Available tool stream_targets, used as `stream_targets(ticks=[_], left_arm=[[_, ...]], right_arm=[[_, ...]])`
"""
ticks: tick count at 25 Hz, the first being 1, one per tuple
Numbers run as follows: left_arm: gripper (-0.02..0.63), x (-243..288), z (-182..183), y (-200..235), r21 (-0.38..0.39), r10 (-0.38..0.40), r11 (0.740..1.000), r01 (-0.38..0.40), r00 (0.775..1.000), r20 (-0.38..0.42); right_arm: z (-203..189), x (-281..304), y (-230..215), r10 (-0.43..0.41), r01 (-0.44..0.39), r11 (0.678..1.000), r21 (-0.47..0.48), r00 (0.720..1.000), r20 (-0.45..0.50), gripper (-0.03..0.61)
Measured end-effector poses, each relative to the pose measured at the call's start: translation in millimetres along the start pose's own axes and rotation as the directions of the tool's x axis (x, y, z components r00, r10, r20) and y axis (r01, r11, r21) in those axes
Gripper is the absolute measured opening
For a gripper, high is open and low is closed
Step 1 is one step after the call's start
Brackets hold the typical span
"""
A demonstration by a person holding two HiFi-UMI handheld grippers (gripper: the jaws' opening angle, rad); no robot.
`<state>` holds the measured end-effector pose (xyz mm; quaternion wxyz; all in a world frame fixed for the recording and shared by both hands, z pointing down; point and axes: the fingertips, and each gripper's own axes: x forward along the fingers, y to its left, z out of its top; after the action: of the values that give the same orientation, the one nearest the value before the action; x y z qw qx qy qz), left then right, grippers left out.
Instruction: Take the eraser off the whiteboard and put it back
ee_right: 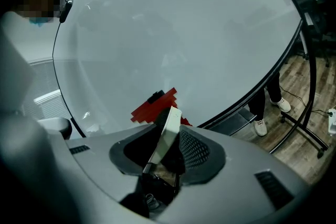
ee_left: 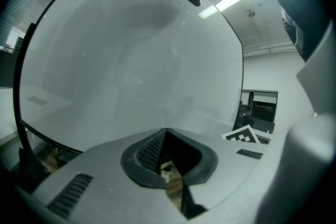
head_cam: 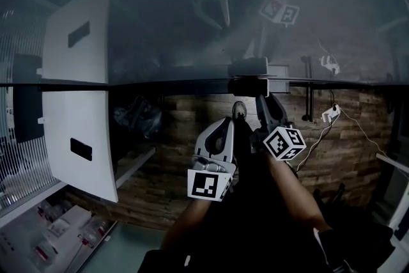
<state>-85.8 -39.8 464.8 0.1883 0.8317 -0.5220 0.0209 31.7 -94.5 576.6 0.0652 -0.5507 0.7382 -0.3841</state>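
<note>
1. Eraser (ee_right: pixel 164 139): it is pinched edge-on between the jaws of your right gripper (ee_right: pixel 167 126), just in front of the lower part of the whiteboard (ee_right: pixel 184 34). Whether it touches the board can't be told.
2. To put it back well, I judge you should turn its flat face square to the board, press it on, and only then loosen the pinch.
3. Your right forearm reaches forward, with the gripper aimed at the board's lower edge.
4. Your left gripper (ee_left: pixel 166 131) hangs just beside it, jaws pressed together on nothing, facing the board too. Leave it clear.
</note>
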Motion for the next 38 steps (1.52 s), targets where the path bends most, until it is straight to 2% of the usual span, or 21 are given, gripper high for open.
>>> stream_targets(ticks=[8,14,38], left_arm=[[0.006,2,0,-1,-0.011,0.0,1.0,0.0,1.0,-0.006],[0.006,0,-2,-4,0.003,-0.007,1.0,0.007,1.0,-0.015],[0.006,5,-4,1,-0.021,0.0,1.0,-0.001,1.0,-0.02]], right_arm=[[0,4,-3,-0.016,0.016,1.0,-0.001,1.0,0.005,0.137],[-3,4,-4,-0.038,0.038,0.999,-0.035,0.999,0.0,0.147],[-8,9,-19,-0.091,0.086,0.989,-0.119,0.995,-0.038,0.155]])
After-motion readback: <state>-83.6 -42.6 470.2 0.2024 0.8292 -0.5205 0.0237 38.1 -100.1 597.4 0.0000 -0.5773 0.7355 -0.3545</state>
